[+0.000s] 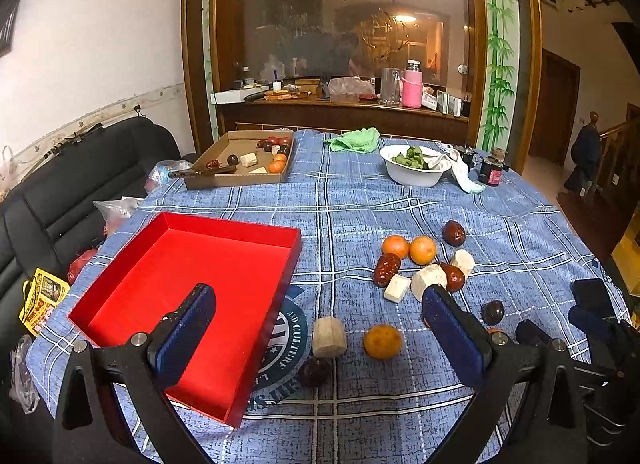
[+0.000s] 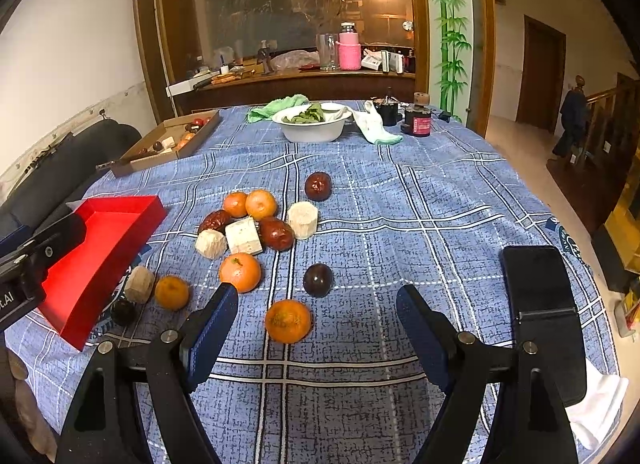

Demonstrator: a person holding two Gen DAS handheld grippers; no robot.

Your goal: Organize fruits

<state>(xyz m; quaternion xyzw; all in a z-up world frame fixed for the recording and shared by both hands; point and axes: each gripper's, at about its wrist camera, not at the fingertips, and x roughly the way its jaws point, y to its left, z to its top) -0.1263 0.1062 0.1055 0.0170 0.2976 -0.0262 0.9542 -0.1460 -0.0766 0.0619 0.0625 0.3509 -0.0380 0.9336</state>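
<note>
In my left wrist view, the red tray (image 1: 192,304) fills the lower left of the frame, empty, on the blue checked tablecloth (image 1: 360,200). My left gripper (image 1: 320,324) stands spread, pinching nothing; its left finger hangs over the tray, and between the fingers lie a pale chunk (image 1: 329,336), a dark plum (image 1: 315,371) and an orange (image 1: 382,341). Right of centre is a cluster of oranges, red dates and pale chunks (image 1: 424,264).

In my right wrist view, the tray sits at the left edge and the cluster (image 2: 256,224) is at centre left. My right gripper (image 2: 312,312) is spread wide and empty; an orange (image 2: 288,321) and another dark plum (image 2: 318,280) lie between its fingers, untouched. A white bowl (image 2: 314,130) sits at upper centre, a phone (image 2: 540,296) at lower right
</note>
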